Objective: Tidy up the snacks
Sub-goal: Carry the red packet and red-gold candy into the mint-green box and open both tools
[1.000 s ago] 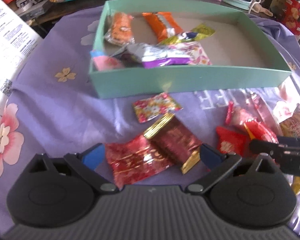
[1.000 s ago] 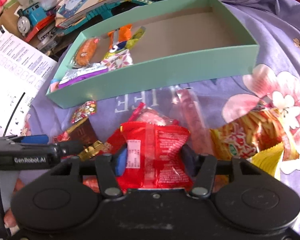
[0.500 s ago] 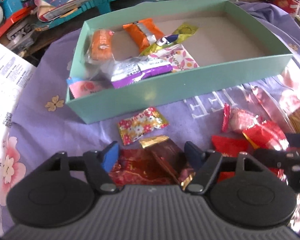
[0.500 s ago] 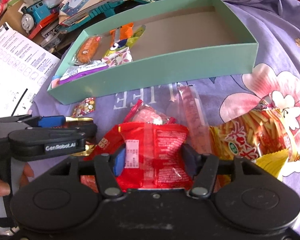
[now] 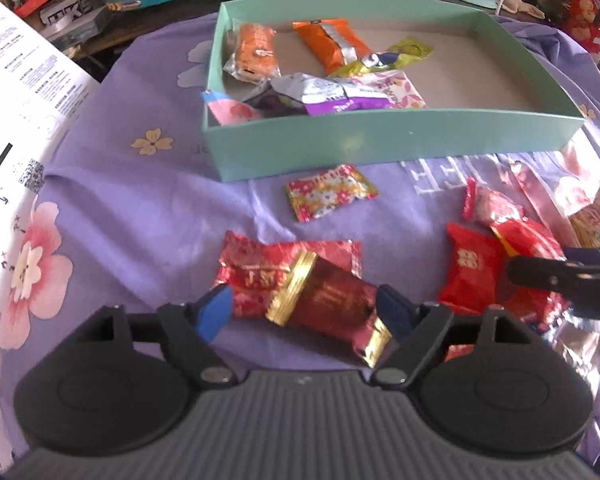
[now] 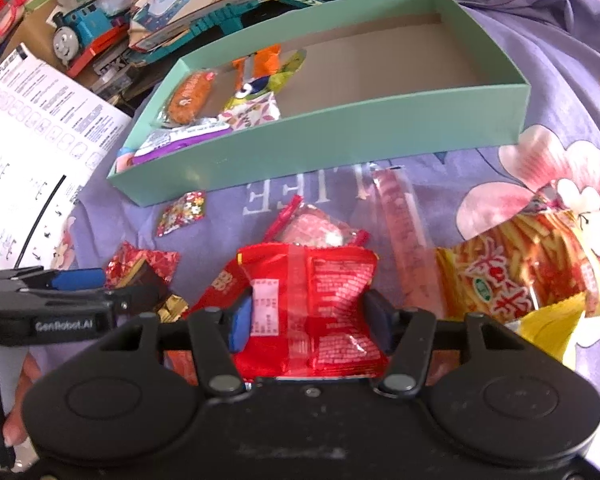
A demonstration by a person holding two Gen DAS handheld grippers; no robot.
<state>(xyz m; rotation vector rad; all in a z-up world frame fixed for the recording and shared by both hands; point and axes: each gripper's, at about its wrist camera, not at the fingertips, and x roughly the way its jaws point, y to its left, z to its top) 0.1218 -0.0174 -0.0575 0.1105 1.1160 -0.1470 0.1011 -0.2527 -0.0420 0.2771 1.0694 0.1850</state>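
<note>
A teal box (image 5: 380, 148) holds several snack packets at its left end; it also shows in the right wrist view (image 6: 340, 140). My left gripper (image 5: 306, 310) is shut on a dark red and gold candy packet (image 5: 328, 300), which overlaps a red foil packet (image 5: 256, 268) on the purple cloth. My right gripper (image 6: 310, 320) is shut on a crumpled red snack bag (image 6: 316, 304). The left gripper also shows at the left of the right wrist view (image 6: 60, 304).
Loose on the cloth: a small floral candy (image 5: 330, 192), a red packet (image 5: 472, 272), a pink packet (image 6: 320, 232), a long pink stick pack (image 6: 404, 224), a fries bag (image 6: 512, 268). White printed sheets (image 6: 32, 140) lie left. Toys and books crowd the back.
My left gripper has closed from wide open onto the dark red candy packet and shifted a little. The right gripper keeps hold of the red bag, lifted slightly.
</note>
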